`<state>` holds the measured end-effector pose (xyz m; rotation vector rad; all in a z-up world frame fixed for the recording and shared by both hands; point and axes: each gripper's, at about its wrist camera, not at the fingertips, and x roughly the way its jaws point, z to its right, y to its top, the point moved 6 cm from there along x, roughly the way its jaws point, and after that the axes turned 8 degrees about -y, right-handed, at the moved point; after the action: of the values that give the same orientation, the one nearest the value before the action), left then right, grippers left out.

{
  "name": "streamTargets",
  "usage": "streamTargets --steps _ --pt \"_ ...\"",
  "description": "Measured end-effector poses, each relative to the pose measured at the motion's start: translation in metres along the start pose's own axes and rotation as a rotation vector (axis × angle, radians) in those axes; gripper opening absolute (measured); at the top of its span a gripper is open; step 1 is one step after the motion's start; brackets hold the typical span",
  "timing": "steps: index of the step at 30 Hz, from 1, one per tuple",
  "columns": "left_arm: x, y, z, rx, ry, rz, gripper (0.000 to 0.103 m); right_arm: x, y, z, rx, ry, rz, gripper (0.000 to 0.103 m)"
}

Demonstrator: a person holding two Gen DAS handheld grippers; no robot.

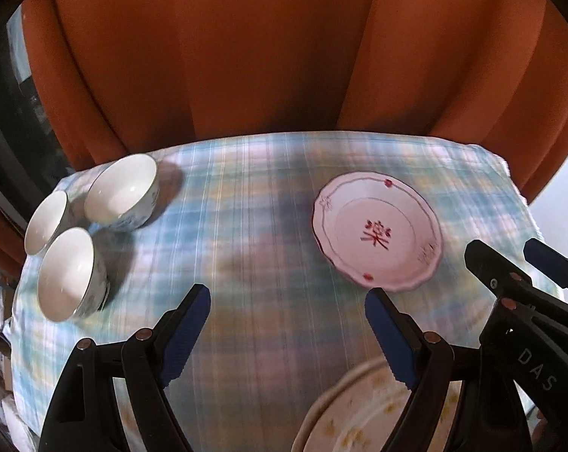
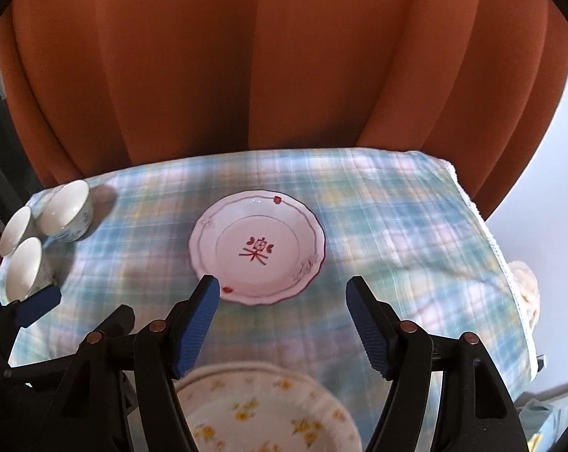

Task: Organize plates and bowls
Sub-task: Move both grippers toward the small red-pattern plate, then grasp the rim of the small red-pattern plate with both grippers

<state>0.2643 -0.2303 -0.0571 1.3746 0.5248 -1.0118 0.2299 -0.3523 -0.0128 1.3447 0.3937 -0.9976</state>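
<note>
Left wrist view: the left claw (image 1: pixel 287 329) stands wide with nothing between its pads, above the checked cloth of the surface (image 1: pixel 246 263). Three white bowls (image 1: pixel 121 192) sit close together at the left of the frame, each on the cloth, not stacked. The plate with the red character (image 1: pixel 378 237) lies alone at the centre right. A flowered plate (image 1: pixel 359 414) shows only partly at the bottom edge, behind the claw. The right claw (image 1: pixel 525 260) enters at the right edge.

Right wrist view: the right claw (image 2: pixel 284 324) is also open and empty. Here the red-character plate (image 2: pixel 257 248) is in the middle of the frame, and the flowered plate (image 2: pixel 268 410) is seen much more fully at the bottom. The bowls (image 2: pixel 65 207) are small at the left edge.

I judge that little is finished: the bowls are grouped but not nested, and the two plates lie apart, so the stacking remains.
</note>
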Motion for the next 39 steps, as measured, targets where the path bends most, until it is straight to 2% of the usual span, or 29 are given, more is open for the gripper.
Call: streamTargets --steps 4,9,14,18,20,24,28,33,39 --pt "0.026 0.016 0.006 -0.006 0.031 0.001 0.084 0.034 0.016 0.004 -0.009 0.016 -0.03 0.073" --pt "0.063 0.029 0.013 -0.041 0.03 -0.028 0.08 0.081 0.028 0.009 0.025 0.089 -0.101 0.074" --pt "0.099 0.038 0.024 -0.049 0.035 -0.058 0.075 0.123 0.037 0.01 0.0 0.12 -0.141 0.076" --pt "0.123 0.042 0.031 -0.061 0.048 -0.071 0.073 0.147 0.043 0.012 -0.018 0.09 -0.136 0.076" --pt "0.134 0.042 0.034 -0.06 0.057 -0.081 0.073 0.159 0.044 0.01 -0.031 0.107 -0.142 0.076" --pt "0.154 0.042 0.036 -0.06 0.057 -0.105 0.066 0.178 0.043 0.009 -0.033 0.105 -0.154 0.076" --pt "0.161 0.039 0.037 -0.062 0.08 -0.115 0.062 0.194 0.038 0.007 -0.024 0.117 -0.18 0.076" --pt "0.165 0.037 0.035 -0.04 0.092 -0.127 0.057 0.206 0.03 -0.001 -0.019 0.173 -0.223 0.064" --pt "0.159 0.03 0.027 -0.044 0.083 -0.143 0.057 0.202 0.027 -0.007 -0.024 0.148 -0.229 0.064"
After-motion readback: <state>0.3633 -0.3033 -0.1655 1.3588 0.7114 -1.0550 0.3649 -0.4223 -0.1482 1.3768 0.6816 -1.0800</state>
